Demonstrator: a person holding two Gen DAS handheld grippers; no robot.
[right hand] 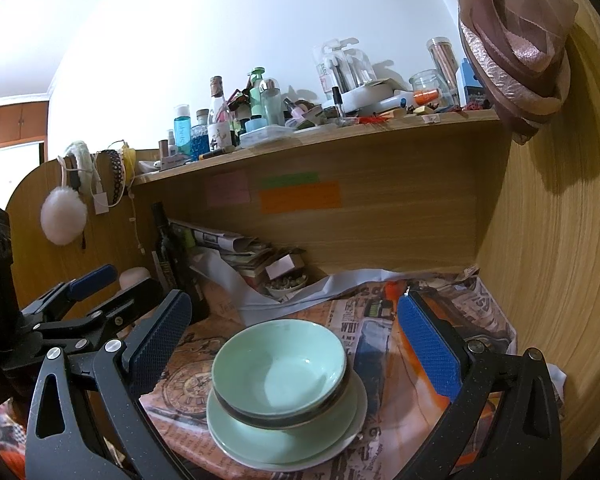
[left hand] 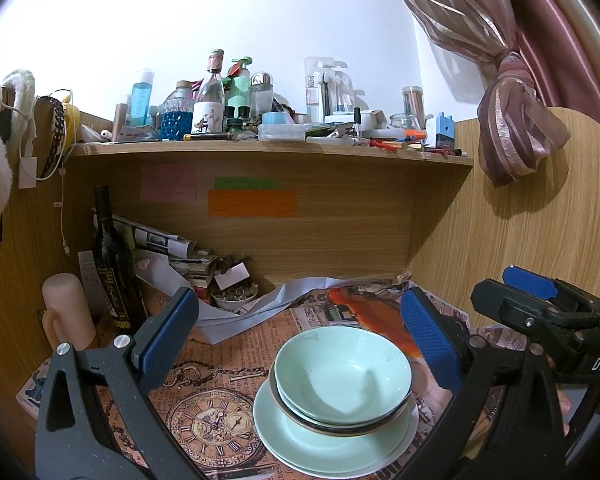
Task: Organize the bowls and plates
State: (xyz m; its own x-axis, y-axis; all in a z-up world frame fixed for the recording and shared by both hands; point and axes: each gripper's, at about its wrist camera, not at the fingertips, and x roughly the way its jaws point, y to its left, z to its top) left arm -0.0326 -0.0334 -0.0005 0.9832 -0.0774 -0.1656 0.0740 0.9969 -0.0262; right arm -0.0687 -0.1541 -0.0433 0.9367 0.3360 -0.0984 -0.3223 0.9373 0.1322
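A stack of dishes stands on the paper-covered desk. A pale green bowl (left hand: 342, 376) (right hand: 278, 366) nests in a dark-rimmed bowl (left hand: 332, 424) (right hand: 276, 420). Both rest on a green plate (left hand: 300, 440) (right hand: 240, 436) over a white plate (left hand: 404, 448) (right hand: 340, 446). My left gripper (left hand: 300, 336) is open and empty, its blue pads wide either side of the stack, above it. My right gripper (right hand: 296, 332) is open and empty too, held over the same stack. The right gripper (left hand: 540, 292) shows at the right of the left wrist view; the left gripper (right hand: 96, 280) at the left of the right wrist view.
A dark wine bottle (left hand: 110, 256) (right hand: 168, 248), a pink cup (left hand: 66, 312), piled papers (left hand: 168, 244) and a small filled bowl (left hand: 234, 294) (right hand: 286, 282) crowd the back left. A cluttered shelf (left hand: 268, 148) overhangs the desk. Wooden panels close both sides.
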